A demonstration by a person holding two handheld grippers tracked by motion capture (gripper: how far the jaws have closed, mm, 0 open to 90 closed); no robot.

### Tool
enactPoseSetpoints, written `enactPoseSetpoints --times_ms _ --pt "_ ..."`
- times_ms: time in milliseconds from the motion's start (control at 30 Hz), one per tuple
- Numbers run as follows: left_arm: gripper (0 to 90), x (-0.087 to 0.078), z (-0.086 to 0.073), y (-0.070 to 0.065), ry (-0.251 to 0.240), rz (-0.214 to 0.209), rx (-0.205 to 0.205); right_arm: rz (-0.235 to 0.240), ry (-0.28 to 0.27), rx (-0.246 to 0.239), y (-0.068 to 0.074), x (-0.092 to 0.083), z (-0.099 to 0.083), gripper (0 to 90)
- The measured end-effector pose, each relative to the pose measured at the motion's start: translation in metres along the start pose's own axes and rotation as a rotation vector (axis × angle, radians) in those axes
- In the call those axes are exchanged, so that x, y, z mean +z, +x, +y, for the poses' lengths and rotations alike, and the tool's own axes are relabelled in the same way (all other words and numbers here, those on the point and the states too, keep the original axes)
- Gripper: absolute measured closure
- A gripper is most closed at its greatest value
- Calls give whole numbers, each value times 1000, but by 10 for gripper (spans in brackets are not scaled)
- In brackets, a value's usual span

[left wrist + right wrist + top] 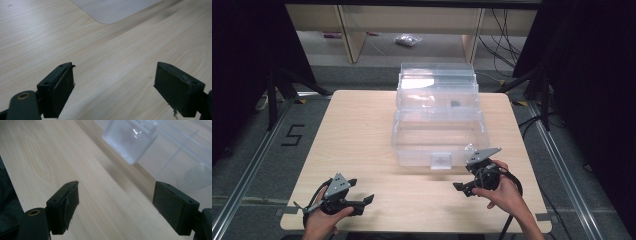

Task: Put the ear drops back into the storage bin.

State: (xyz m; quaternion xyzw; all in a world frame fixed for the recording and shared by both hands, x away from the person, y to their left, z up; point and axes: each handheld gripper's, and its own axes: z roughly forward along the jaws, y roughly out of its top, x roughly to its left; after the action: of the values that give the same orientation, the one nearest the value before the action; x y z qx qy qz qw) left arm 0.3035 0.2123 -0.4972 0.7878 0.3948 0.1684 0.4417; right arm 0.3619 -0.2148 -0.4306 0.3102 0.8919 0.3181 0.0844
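While clear plastic box (439, 120) sits on pale woodgrain table (362, 130), both grippers' fingers spread, empty.

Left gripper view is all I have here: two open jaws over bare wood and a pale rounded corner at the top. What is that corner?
Observer: Probably a corner of the clear plastic box that stands mid-table in the high view.
Operator: Is the box shut?
Observer: No, it is open, its stepped trays fanned out toward the far edge.
Operator: Where is the other gripper?
Observer: The right gripper sits near the box's front right corner, jaws apart, holding nothing.
Operator: What does it face?
Observer: Its own view shows the box's frosted front latch just ahead.
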Motion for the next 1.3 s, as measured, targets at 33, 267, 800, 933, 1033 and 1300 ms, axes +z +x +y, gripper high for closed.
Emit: enactPoseSetpoints --times_ms 33,267,800,933,1033,1300 --pt "155 0 0 0 0 0 0 0 0 0 0 0 0 220" --pt "155 0 0 0 2 1 2 17 17 15 1 6 -10 220" --pt "155 0 0 0 -2 0 -2 23 26 107 4 10 -32 224" --pt "155 0 0 0 2 1 2 5 3 96 2 12 -39 222" --pt "155 1 0 0 -2 0 -3 7 18 121 1 10 -42 222" --pt "154 0 0 0 1 -1 8 -12 -9 126 -1 9 -53 219"
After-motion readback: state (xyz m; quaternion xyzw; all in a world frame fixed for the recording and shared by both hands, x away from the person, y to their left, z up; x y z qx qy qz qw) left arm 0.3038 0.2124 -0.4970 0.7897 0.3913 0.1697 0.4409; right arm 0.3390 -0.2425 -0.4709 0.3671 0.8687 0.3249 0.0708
